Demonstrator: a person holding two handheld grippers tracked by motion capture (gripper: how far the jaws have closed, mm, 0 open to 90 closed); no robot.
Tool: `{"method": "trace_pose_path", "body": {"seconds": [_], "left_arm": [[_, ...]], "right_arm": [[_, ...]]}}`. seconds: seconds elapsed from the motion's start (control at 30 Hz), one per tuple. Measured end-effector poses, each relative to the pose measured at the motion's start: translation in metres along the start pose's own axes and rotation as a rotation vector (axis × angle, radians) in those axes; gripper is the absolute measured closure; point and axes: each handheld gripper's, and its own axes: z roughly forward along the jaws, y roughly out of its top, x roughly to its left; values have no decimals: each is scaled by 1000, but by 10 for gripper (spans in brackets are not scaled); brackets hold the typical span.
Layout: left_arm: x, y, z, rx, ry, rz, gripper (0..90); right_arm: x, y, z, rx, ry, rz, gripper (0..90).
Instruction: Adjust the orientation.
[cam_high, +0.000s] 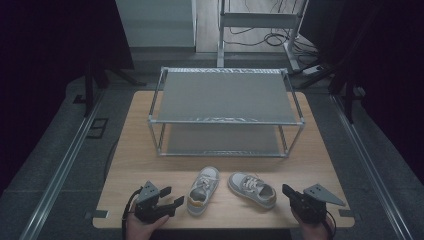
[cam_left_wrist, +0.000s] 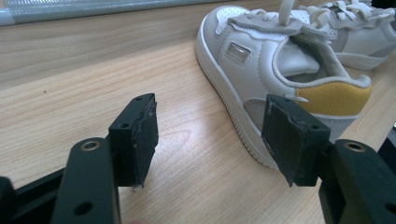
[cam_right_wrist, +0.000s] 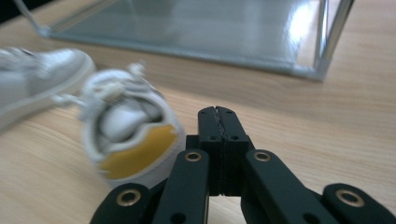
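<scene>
Shoes sit side by side on the near strip of the desk (cam_high: 150, 165), in front of a two-tier metal rack (cam_high: 225, 95) whose shelves are bare; the likely job is racking the pair. Left shoe (cam_high: 202, 191) lies heel toward the person, toe pointing at the rack; right shoe (cam_high: 252, 189) lies slantwise, toe up-left, heel toward the right hand. Left hand-held gripper (cam_high: 172, 196) rests low just beside the left shoe's heel, jaws spread and nothing between them, probably lined up to take the heel counter. Right hand-held gripper (cam_high: 286, 190) is just off the right shoe's heel, jaws pressed together on nothing. High view gives the whole layout: both shoes, rack, both hands at the desk edge. Left gripper view adds the close detail: yellow heel patch (cam_left_wrist: 334, 98), laces, and the right-hand pad (cam_left_wrist: 289, 135) near the sole but not clearly touching it. Right gripper view shows the shut seam between its own jaws, the right shoe (cam_right_wrist: 130, 140) blurred, and the rack's lower shelf (cam_right_wrist: 196, 28).
</scene>
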Motion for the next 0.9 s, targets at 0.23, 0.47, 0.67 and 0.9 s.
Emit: {"method": "trace_pose_path", "body": {"seconds": [0.23, 0.47, 0.67, 0.9], "left_arm": [[1, -3, -3, 3, 0, -3, 361], [-1, -4, -1, 8, -11, 2, 362], [-4, -4, 0, 8, -19, 7, 362], [-9, -5, 1, 13, -26, 13, 362]], "right_arm": [[-7, -5, 17, 104, -4, 3, 897], [9, -8, 18, 143, 16, -46, 898], [27, -16, 7, 142, 40, -68, 898], [56, -23, 14, 155, 109, -118, 898]]}}
